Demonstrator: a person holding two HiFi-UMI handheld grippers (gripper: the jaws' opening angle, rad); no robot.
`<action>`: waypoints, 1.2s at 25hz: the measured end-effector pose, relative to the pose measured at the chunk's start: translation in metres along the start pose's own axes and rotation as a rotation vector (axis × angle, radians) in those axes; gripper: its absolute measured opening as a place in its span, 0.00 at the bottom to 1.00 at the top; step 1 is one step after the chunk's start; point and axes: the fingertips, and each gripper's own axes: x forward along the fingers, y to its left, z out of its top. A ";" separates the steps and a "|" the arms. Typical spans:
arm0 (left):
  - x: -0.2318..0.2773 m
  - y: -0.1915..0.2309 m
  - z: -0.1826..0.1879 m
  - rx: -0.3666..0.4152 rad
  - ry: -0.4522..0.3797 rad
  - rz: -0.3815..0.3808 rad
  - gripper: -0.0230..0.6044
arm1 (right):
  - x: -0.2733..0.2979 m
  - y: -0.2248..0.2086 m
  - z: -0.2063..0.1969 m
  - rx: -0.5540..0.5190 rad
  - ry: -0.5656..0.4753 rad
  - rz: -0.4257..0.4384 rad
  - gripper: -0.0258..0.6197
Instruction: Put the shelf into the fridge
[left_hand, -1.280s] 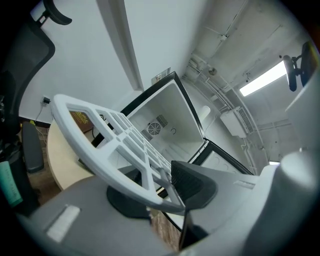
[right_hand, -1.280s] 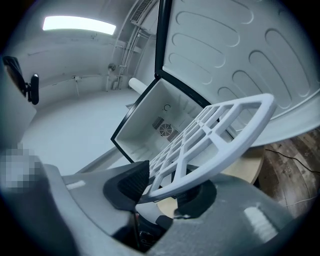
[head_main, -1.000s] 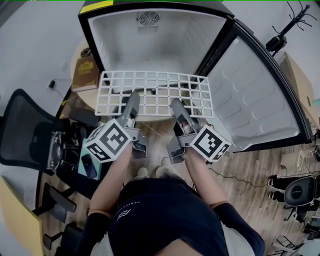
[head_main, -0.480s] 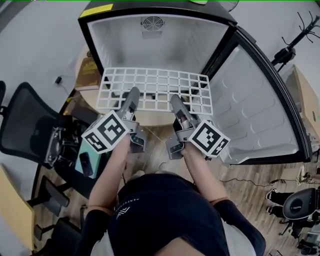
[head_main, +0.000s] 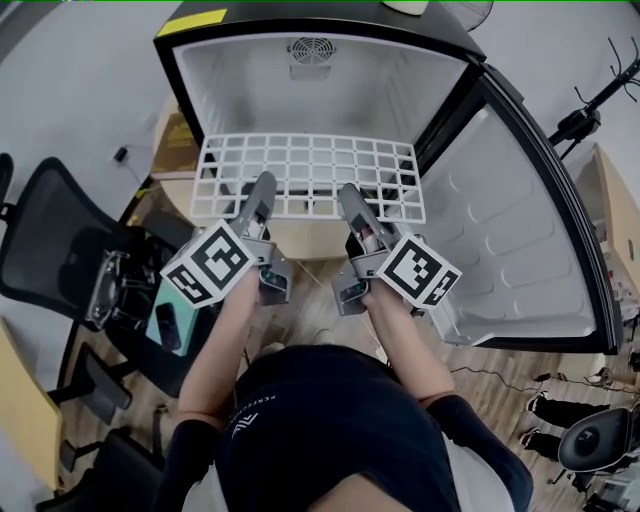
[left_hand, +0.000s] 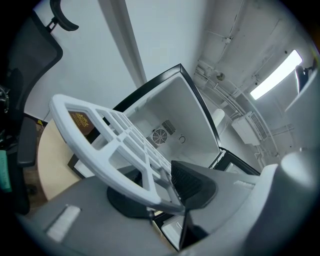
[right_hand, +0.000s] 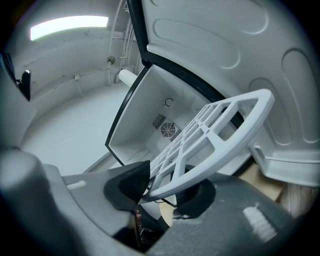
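An office-like lab workspace: a black mesh office chair (head_main: 50, 250) at nine o'clock, a black stand (head_main: 590, 105) at two o'clock, wood-laminate floor (head_main: 510, 395) with loose cables (head_main: 490, 375), bare ceiling (left_hand: 240, 40) with pipes (left_hand: 222, 92) and a strip light (left_hand: 276, 75).

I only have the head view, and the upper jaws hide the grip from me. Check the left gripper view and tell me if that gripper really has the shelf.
Observer: It does. In the left gripper view the left gripper has the near rim bar of the white shelf between its jaws, and both jaws press on the bar.
Operator: Now report the right one.
Observer: It is the same there. The right gripper is clamped on the near rim bar, one jaw above it and one below. The grid runs out from the jaws toward the open fridge.
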 end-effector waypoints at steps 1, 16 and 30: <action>0.001 0.000 0.000 -0.001 -0.005 0.003 0.25 | 0.002 -0.001 0.001 0.002 0.003 0.002 0.24; 0.013 -0.003 -0.006 -0.010 -0.024 0.023 0.25 | 0.007 -0.013 0.012 0.008 0.018 0.018 0.24; 0.023 0.003 -0.001 -0.022 -0.024 0.021 0.24 | 0.016 -0.018 0.012 0.005 0.037 0.014 0.24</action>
